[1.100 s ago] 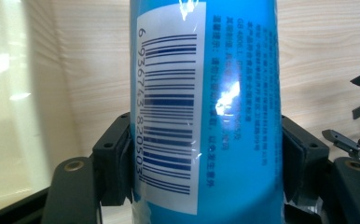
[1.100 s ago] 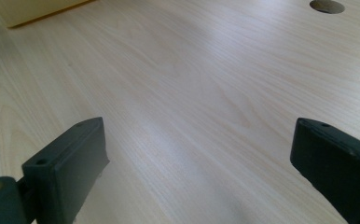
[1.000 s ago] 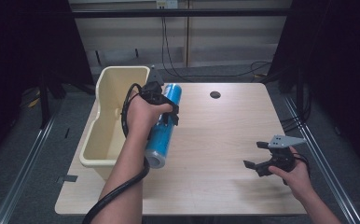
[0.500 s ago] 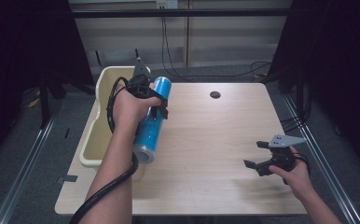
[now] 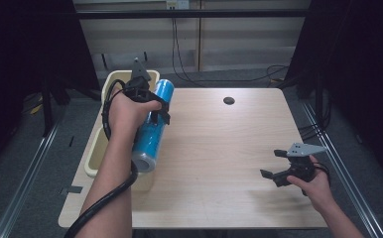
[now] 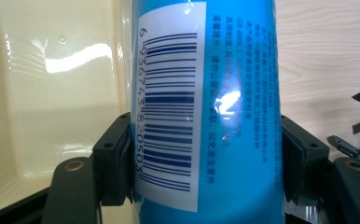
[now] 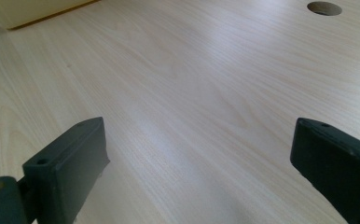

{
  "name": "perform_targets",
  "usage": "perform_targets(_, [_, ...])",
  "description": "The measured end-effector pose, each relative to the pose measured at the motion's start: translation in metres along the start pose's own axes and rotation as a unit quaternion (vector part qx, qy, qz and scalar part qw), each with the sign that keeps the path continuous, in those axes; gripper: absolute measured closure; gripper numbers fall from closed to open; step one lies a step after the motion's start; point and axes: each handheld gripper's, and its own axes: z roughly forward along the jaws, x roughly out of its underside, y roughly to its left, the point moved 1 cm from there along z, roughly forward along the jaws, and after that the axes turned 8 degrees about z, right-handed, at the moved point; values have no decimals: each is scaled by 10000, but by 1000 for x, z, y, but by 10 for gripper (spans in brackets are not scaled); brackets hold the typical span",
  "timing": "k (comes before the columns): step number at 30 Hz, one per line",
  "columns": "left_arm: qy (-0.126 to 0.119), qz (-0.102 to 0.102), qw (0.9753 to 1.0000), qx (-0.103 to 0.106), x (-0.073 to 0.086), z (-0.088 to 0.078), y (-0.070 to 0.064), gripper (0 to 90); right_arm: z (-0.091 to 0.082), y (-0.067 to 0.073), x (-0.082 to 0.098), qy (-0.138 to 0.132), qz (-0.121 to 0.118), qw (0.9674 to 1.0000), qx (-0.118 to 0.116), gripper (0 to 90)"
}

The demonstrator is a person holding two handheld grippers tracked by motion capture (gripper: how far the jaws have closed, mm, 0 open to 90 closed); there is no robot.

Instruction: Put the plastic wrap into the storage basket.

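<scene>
A: Counter (image 5: pixel 219 163) from the high view, what's on the left side?
B: left hand-held gripper (image 5: pixel 152 109) pinching a blue cylinder (image 5: pixel 152 129), lifted and tilted, its lower end over the counter's left edge, upper end by the cream bin (image 5: pixel 97 148). Bin sits against the counter's left edge

A: right side?
B: right hand-held gripper (image 5: pixel 271 166) low near the right front of the counter, jaws spread, nothing between them. Well apart from the cylinder. Round hole (image 5: pixel 228 100) in the counter near the back

A: left gripper view?
B: both jaws pressed on the cylinder's sides, white barcode label (image 6: pixel 169 102) facing camera. Bin's glossy inside at the left (image 6: pixel 52 93), wood counter at the right, other gripper far right edge (image 6: pixel 355 135)

A: right gripper view?
B: jaws wide apart over bare wood (image 7: pixel 192 102), hole top right (image 7: pixel 324 7), bin's base top left (image 7: pixel 33 11)
</scene>
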Motion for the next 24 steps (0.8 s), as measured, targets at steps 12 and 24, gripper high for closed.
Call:
perform_targets(12, [-150, 63, 9999, -9, -2, -22, -5, 324, -1, -1, 0, 0, 25, 10000, -20, 36])
perform_targets(24, [-276, -113, 9994, -166, 4, -33, 10, 324, -1, 0, -1, -23, 36, 10000, 3, 37])
